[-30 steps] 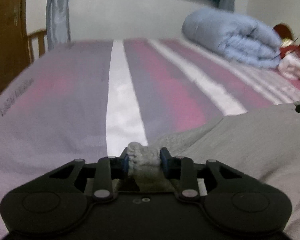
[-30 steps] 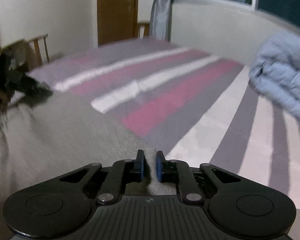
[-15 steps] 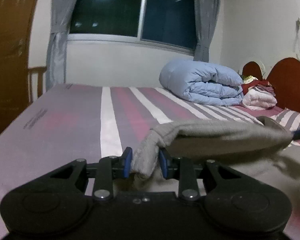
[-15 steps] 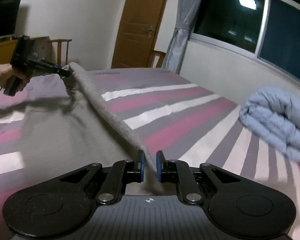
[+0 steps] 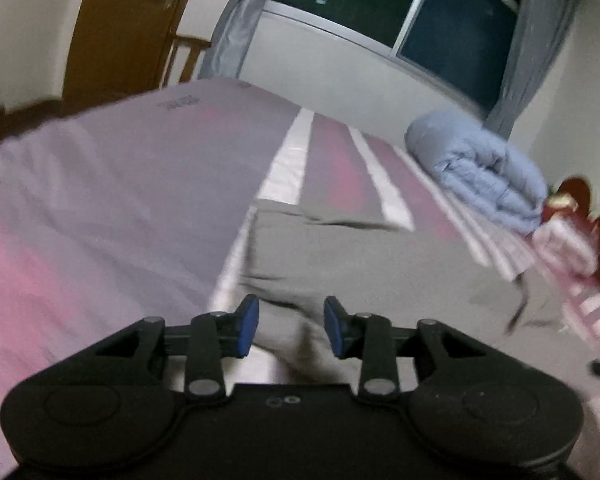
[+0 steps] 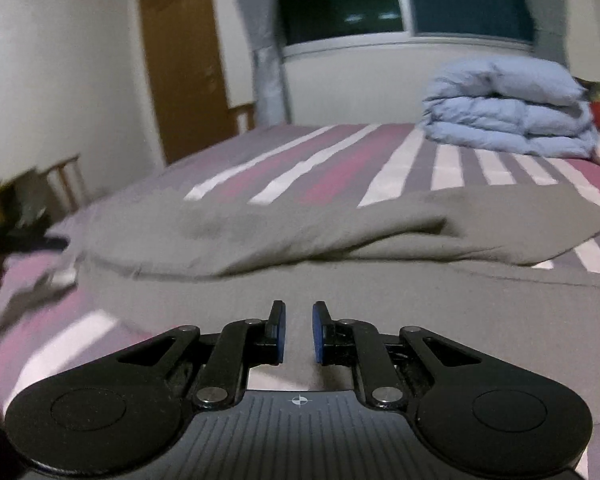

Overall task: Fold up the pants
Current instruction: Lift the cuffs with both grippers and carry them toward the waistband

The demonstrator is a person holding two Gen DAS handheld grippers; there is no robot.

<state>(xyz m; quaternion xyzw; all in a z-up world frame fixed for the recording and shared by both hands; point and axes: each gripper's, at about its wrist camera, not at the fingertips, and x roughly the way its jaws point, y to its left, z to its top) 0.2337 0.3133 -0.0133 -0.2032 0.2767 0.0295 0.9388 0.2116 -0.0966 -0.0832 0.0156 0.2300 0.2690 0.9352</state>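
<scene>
Both wrist cams sitting low over the bed (image 5: 100,208), looking forward along their fingers; both catching pants (image 6: 340,232), duvet (image 6: 508,108), window (image 5: 452,28).

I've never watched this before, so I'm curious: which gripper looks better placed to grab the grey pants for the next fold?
Probably the left gripper: its jaws stand wide open over an edge of the grey pants. The right gripper is narrower, over flat cloth.

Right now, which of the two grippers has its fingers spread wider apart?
The left gripper: its blue-padded fingers stand wide apart over the grey pants. The right gripper shows only a narrow gap, though it too holds nothing.
</scene>
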